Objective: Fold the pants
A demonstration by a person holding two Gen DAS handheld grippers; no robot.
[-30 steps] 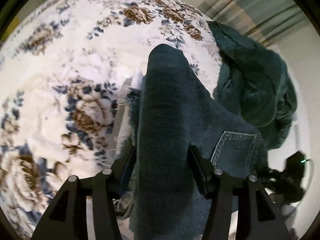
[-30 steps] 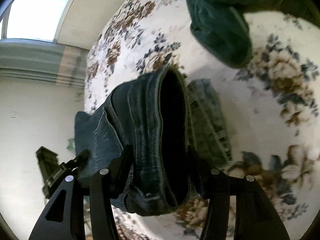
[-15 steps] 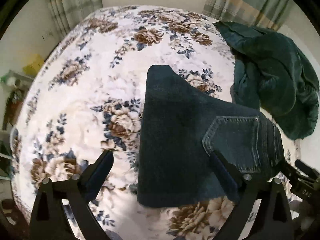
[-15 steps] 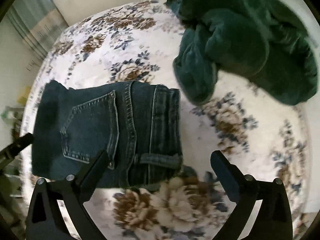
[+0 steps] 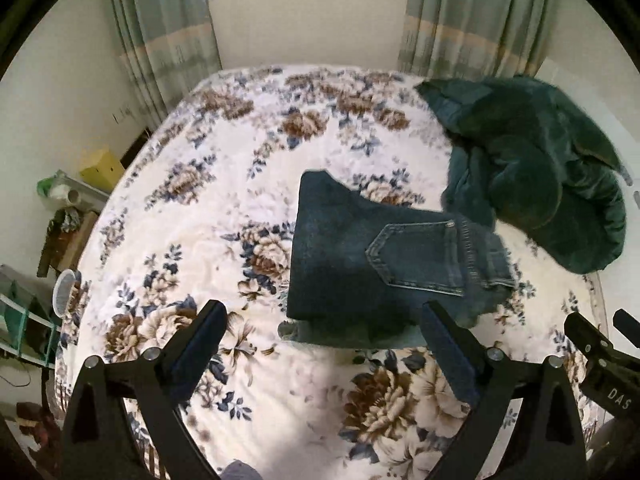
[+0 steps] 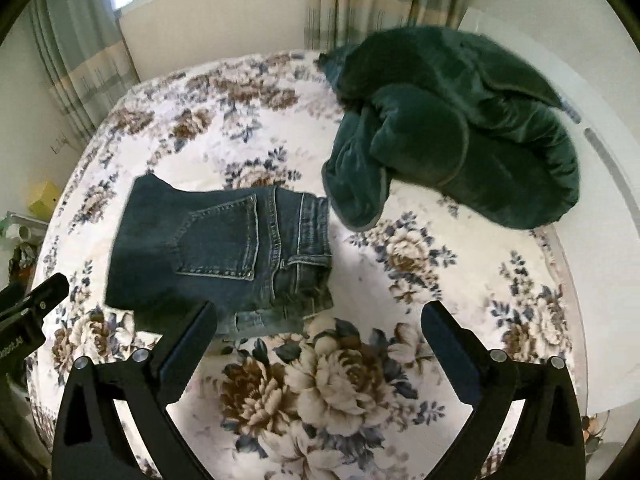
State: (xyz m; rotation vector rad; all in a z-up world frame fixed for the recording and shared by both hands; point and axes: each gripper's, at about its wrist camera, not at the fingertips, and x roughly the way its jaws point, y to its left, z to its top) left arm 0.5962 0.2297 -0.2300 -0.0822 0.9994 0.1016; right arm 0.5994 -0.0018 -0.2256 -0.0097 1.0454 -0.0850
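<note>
The dark blue jeans (image 5: 360, 256) lie folded into a compact stack on the floral bedspread (image 5: 224, 208), back pocket up and waistband to the right. They also show in the right wrist view (image 6: 224, 248). My left gripper (image 5: 324, 320) is open and empty, raised above the bed just in front of the jeans. My right gripper (image 6: 320, 316) is open and empty, raised in front of the jeans' right end. Each gripper's body shows at the edge of the other's view.
A rumpled dark green blanket (image 5: 532, 176) lies at the back right of the bed, close to the jeans' waistband; it also shows in the right wrist view (image 6: 460, 136). Shelves and clutter (image 5: 60, 216) stand left of the bed. Curtains and a window are behind.
Both grippers let go of the jeans and opened, then pulled up and back from the bed. The jeans now lie folded flat.
</note>
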